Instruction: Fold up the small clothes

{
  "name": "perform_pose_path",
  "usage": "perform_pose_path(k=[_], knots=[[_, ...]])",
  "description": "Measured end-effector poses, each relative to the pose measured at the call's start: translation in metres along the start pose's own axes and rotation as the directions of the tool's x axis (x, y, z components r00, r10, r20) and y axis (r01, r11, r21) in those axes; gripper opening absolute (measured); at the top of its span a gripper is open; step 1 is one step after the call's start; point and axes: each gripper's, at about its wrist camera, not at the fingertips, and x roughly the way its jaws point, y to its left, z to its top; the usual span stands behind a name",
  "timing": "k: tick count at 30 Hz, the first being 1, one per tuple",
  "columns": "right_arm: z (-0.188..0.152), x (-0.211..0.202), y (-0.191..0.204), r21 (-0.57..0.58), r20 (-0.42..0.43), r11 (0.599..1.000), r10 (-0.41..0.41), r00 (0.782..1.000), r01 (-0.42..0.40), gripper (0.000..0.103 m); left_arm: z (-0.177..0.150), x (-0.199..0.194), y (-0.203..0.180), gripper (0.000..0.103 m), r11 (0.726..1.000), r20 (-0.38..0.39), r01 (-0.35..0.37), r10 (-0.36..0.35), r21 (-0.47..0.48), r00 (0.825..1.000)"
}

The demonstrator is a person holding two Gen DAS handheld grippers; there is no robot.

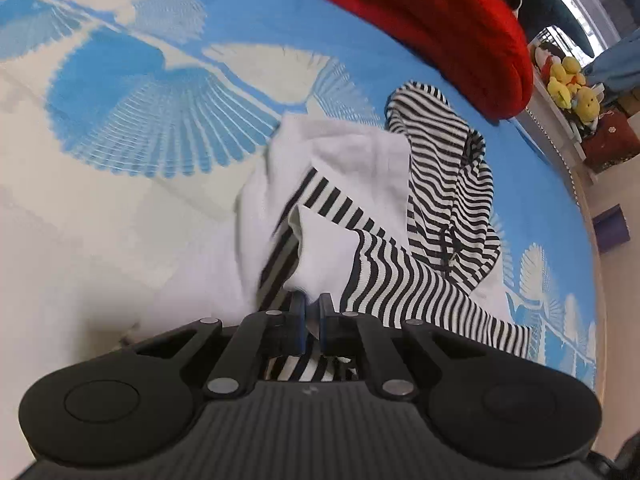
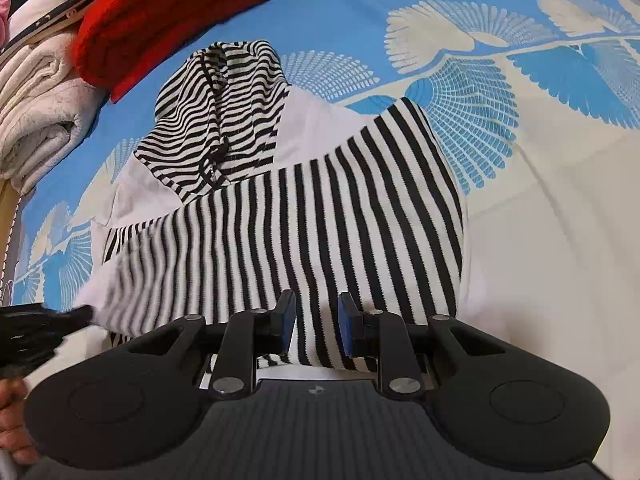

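Note:
A small hooded top with black-and-white stripes and white panels (image 1: 440,184) lies rumpled on the blue and cream bedspread (image 1: 120,128). My left gripper (image 1: 313,310) is shut on a white fold of the top at its near edge, and the cloth rises bunched from the blue pads. In the right wrist view the striped body (image 2: 320,220) is spread flat with the hood (image 2: 224,104) lying beyond it. My right gripper (image 2: 317,312) stands over the near hem with its jaws apart and flat striped cloth showing between them. The left gripper (image 2: 82,315) shows blurred at the top's left edge.
A folded red garment (image 1: 440,28) lies at the back of the bed, and rolled white towels (image 2: 40,100) lie beside it. Yellow plush toys (image 1: 568,84) sit on a shelf past the bed's edge (image 1: 576,200). A hand (image 2: 12,420) shows at the lower left.

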Motion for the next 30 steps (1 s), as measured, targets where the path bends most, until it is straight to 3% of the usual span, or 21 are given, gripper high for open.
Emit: perform_pose_path(k=[3, 5, 7, 9, 13, 15, 17, 20, 23, 27, 30], knots=[[-0.001, 0.004, -0.001, 0.015, -0.013, 1.0, 0.002, 1.0, -0.002, 0.024, -0.01, -0.014, 0.005, 0.008, 0.999, -0.02, -0.05, 0.05, -0.003, 0.999], [-0.003, 0.008, -0.002, 0.023, -0.021, 1.0, -0.006, 1.0, 0.006, 0.024, -0.011, -0.02, 0.002, 0.008, 0.991, 0.027, -0.121, 0.12, 0.055, 0.992], [-0.006, 0.014, -0.004, 0.021, -0.037, 0.999, -0.039, 0.999, 0.04, 0.024, -0.009, -0.022, -0.008, 0.008, 0.984, 0.074, -0.119, 0.11, 0.135, 0.991], [-0.01, 0.021, -0.008, 0.019, -0.061, 0.997, -0.075, 0.995, 0.076, 0.024, -0.01, -0.017, -0.019, 0.009, 0.977, 0.084, -0.074, 0.058, 0.199, 0.995], [-0.015, 0.031, -0.021, 0.047, -0.095, 0.99, -0.129, 0.987, 0.134, 0.024, -0.021, 0.017, -0.022, 0.017, 0.967, -0.034, -0.055, 0.065, 0.25, 0.997], [-0.016, 0.033, -0.026, 0.048, -0.097, 0.987, -0.147, 0.984, 0.152, 0.024, -0.028, 0.038, -0.015, 0.023, 0.963, -0.11, -0.079, 0.11, 0.257, 0.988], [-0.015, 0.032, -0.026, 0.045, -0.092, 0.987, -0.149, 0.985, 0.154, 0.024, -0.031, 0.051, -0.012, 0.023, 0.949, -0.136, -0.098, 0.144, 0.3, 0.98], [-0.011, 0.02, -0.019, 0.014, -0.028, 0.988, -0.156, 0.987, 0.157, 0.024, -0.028, 0.039, -0.019, 0.028, 0.929, -0.074, -0.125, 0.16, 0.349, 0.984], [-0.005, 0.008, -0.01, -0.037, 0.036, 0.987, -0.152, 0.988, 0.154, 0.029, -0.022, 0.018, -0.029, 0.035, 0.919, 0.007, -0.118, 0.125, 0.377, 0.992], [0.003, -0.004, -0.001, -0.116, 0.104, 0.976, -0.171, 0.98, 0.183, 0.034, -0.015, 0.005, -0.045, 0.041, 0.883, 0.108, -0.172, 0.138, 0.436, 0.984], [0.009, -0.012, 0.004, -0.157, 0.149, 0.966, -0.181, 0.972, 0.204, 0.034, -0.01, 0.007, -0.055, 0.053, 0.867, 0.151, -0.213, 0.161, 0.451, 0.975]])
